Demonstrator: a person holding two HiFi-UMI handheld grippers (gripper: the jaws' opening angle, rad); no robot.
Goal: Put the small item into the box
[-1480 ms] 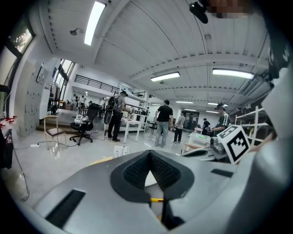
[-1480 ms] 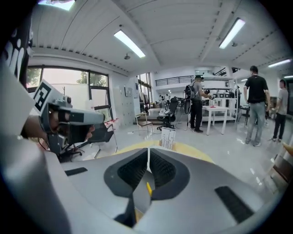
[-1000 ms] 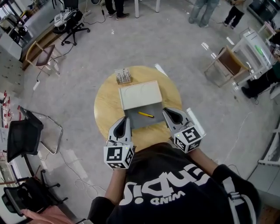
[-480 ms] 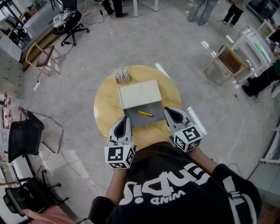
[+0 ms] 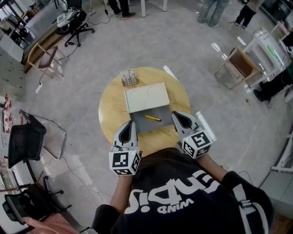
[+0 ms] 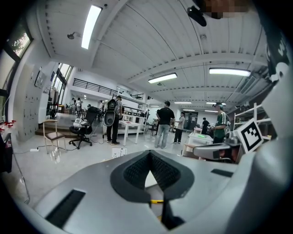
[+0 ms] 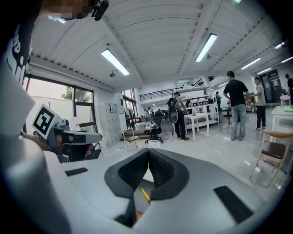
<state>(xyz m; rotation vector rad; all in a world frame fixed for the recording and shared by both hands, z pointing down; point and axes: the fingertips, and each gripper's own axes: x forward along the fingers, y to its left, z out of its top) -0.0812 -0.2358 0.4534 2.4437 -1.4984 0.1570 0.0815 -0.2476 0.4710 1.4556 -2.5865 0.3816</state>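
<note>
A small yellow stick-shaped item (image 5: 152, 118) lies on the grey half of an open box (image 5: 158, 126), whose white half (image 5: 147, 97) lies flat behind it. The box sits on a round wooden table (image 5: 110, 111). My left gripper (image 5: 129, 124) rests at the grey half's near left corner. My right gripper (image 5: 176, 115) rests at its near right edge. Both are shut with nothing between the jaws. In the left gripper view the left gripper (image 6: 149, 154) has the yellow item (image 6: 157, 200) showing below its closed pads. In the right gripper view the yellow item (image 7: 144, 194) shows below the right gripper (image 7: 149, 151).
A small rack of upright pieces (image 5: 129, 78) stands at the table's far left edge, and a white strip (image 5: 169, 73) lies at the far right edge. Office chairs (image 5: 75, 23), a wooden chair (image 5: 238, 66) and standing people (image 5: 211, 11) surround the table on the grey floor.
</note>
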